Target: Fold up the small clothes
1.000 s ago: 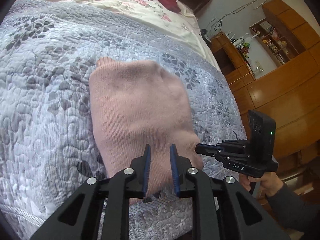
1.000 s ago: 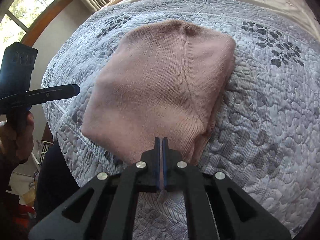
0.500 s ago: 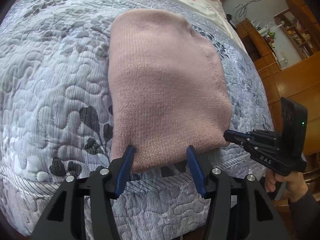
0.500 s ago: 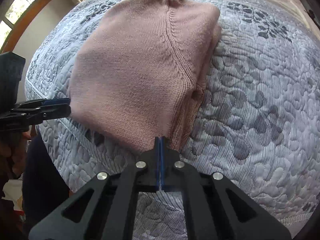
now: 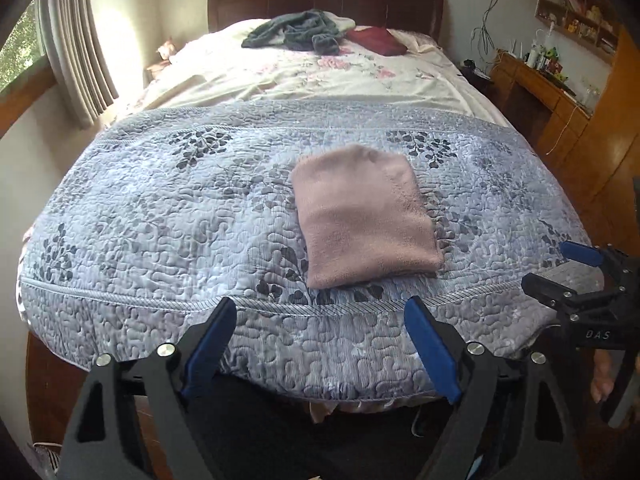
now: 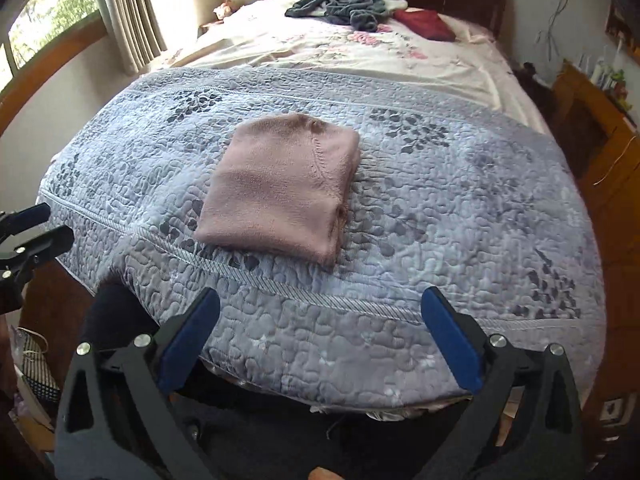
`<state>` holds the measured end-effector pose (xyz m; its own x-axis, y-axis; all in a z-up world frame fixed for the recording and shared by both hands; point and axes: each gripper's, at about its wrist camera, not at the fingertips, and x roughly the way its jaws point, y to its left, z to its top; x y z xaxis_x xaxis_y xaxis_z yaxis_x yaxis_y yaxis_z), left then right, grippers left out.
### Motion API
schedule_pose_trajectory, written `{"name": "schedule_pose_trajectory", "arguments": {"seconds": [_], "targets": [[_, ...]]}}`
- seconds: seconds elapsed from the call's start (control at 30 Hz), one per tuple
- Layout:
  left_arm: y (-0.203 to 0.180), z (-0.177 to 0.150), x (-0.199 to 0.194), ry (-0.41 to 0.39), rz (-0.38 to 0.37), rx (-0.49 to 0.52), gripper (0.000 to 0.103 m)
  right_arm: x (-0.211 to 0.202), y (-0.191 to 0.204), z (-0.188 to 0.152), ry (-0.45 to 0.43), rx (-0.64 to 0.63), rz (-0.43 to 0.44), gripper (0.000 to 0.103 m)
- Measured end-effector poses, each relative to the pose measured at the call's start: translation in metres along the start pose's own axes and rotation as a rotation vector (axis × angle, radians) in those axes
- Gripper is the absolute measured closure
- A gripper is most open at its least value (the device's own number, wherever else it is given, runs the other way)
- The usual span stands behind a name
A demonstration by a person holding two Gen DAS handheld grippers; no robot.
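Observation:
A pink knitted garment lies folded into a compact rectangle on the grey-blue quilted bedspread, near the foot edge of the bed. My left gripper hangs open well short of it, off the bed's foot edge, with nothing between its blue pads. My right gripper is also open and empty, pulled back over the foot edge. In the left wrist view the right gripper shows at the right edge; the left gripper shows at the left edge of the right wrist view.
A dark grey garment and a maroon one lie at the head of the bed on a floral sheet. Wooden furniture stands to the right, curtains and a window to the left.
Both grippers have pulled back from the pink garment to beyond the foot of the bed. The right gripper went from shut to open; the left opened wider. The garment stays folded.

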<state>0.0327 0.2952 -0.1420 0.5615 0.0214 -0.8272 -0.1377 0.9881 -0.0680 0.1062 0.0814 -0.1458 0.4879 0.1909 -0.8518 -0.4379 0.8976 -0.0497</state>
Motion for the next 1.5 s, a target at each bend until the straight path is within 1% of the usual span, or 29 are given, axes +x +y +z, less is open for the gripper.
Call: {"name": "schedule_pose_trajectory", "arguments": {"seconds": [0.03,0.1,0.13,0.2,0.23,0.3,0.37,0.4,0.43,0.53,0.63,0.73,0.8,1.03,1.3,1.5], "targets": [[-0.002,-0.003,-0.015,-0.017,-0.002,-0.011,0.017,-0.016,0.006,-0.003,-0.002,-0.03,-0.032,0.003],[-0.007,-0.01,-0.041,-0.035,0.023,-0.036,0.017,-0.051,0.01,-0.013,-0.064,-0.02,-0.061,0.003],[-0.01,-0.012,-0.051,-0.022,0.04,-0.038,0.016,-0.068,0.009,-0.015,-0.08,-0.002,-0.044,0.003],[-0.015,-0.014,-0.069,0.017,0.049,0.001,0.016,-0.094,0.013,-0.016,-0.083,0.019,0.012,0.003],[-0.019,-0.014,-0.081,0.004,0.053,0.016,0.016,-0.107,0.015,-0.015,-0.086,0.025,0.019,0.003],[-0.022,-0.015,-0.111,-0.059,0.067,0.015,0.016,-0.131,0.022,-0.012,-0.093,0.025,0.033,0.003],[-0.023,-0.014,-0.138,-0.095,0.042,-0.005,0.016,-0.155,0.027,-0.011,-0.104,0.031,0.049,0.003],[-0.023,-0.014,-0.15,-0.113,0.039,-0.015,0.016,-0.167,0.03,-0.011,-0.118,0.031,0.062,0.003],[-0.024,-0.014,-0.16,-0.127,0.043,-0.022,0.016,-0.177,0.034,-0.011,-0.131,0.029,0.053,0.003],[-0.03,-0.018,-0.173,-0.122,0.064,-0.021,0.016,-0.198,0.042,-0.015,-0.172,0.023,0.01,0.003],[-0.031,-0.025,-0.177,-0.102,0.037,-0.033,0.016,-0.204,0.04,-0.02,-0.178,0.043,0.007,0.003],[-0.031,-0.03,-0.177,-0.089,0.041,-0.044,0.016,-0.205,0.04,-0.024,-0.176,0.048,0.005,0.003],[-0.03,-0.029,-0.174,-0.084,0.041,-0.05,0.017,-0.206,0.04,-0.026,-0.18,0.045,-0.006,0.003],[-0.033,-0.026,-0.168,-0.075,0.044,-0.045,0.016,-0.197,0.043,-0.025,-0.16,0.039,0.0,0.003],[-0.033,-0.024,-0.16,-0.054,0.047,-0.044,0.016,-0.187,0.042,-0.019,-0.149,0.047,-0.001,0.003],[-0.034,-0.019,-0.158,-0.053,0.044,-0.031,0.017,-0.184,0.039,-0.015,-0.146,0.052,-0.002,0.003]]}}
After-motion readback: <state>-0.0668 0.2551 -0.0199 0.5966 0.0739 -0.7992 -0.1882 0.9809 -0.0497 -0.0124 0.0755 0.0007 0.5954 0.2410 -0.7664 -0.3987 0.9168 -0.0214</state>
